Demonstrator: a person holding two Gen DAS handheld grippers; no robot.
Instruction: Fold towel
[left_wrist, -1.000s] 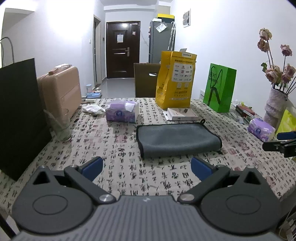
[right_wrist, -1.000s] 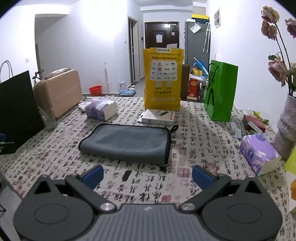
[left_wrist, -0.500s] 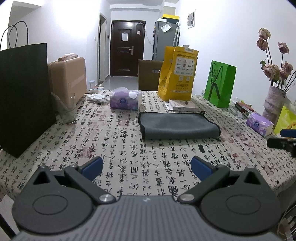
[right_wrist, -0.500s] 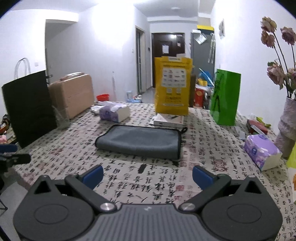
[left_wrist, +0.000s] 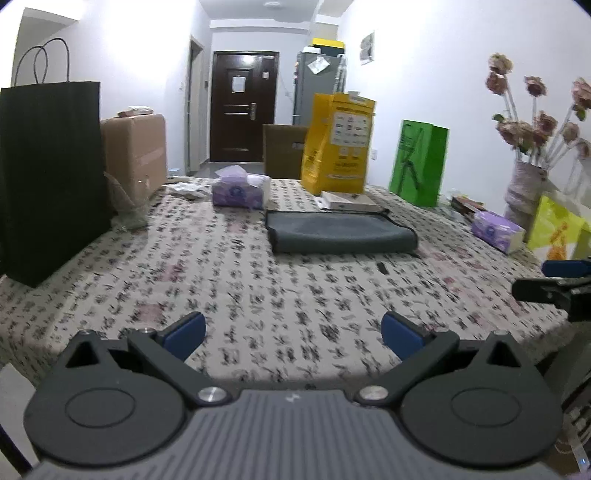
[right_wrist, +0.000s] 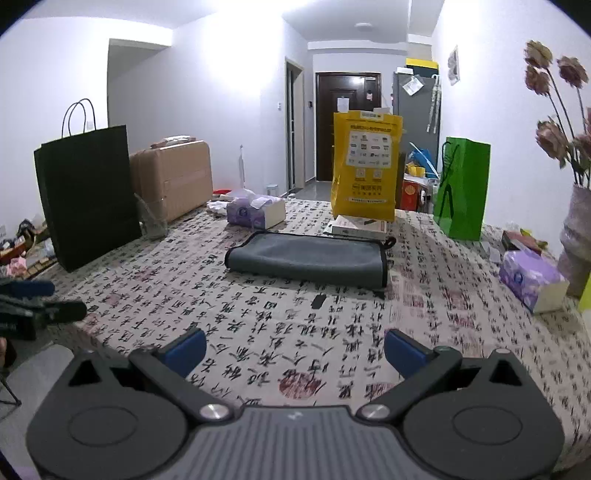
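A grey towel (left_wrist: 340, 232) with a dark edge lies folded into a flat rectangle on the patterned tablecloth (left_wrist: 258, 280), mid-table; it also shows in the right wrist view (right_wrist: 306, 258). My left gripper (left_wrist: 293, 334) is open and empty, low at the table's near edge, well short of the towel. My right gripper (right_wrist: 295, 349) is open and empty, also near the front edge. Each gripper appears at the side of the other's view: the right one (left_wrist: 554, 280) and the left one (right_wrist: 33, 299).
A black paper bag (left_wrist: 51, 177), a beige suitcase (left_wrist: 135, 155) and a glass (left_wrist: 129, 206) stand at the left. Tissue boxes (left_wrist: 240, 190) (right_wrist: 532, 278), a yellow bag (left_wrist: 338, 147), a flat box (left_wrist: 349, 201), a green bag (left_wrist: 419, 162) and a vase (left_wrist: 522, 192) ring the towel.
Both grippers have pulled back and lower toward the table's front edge, so the towel looks farther away. The towel has not moved. Both stay open.
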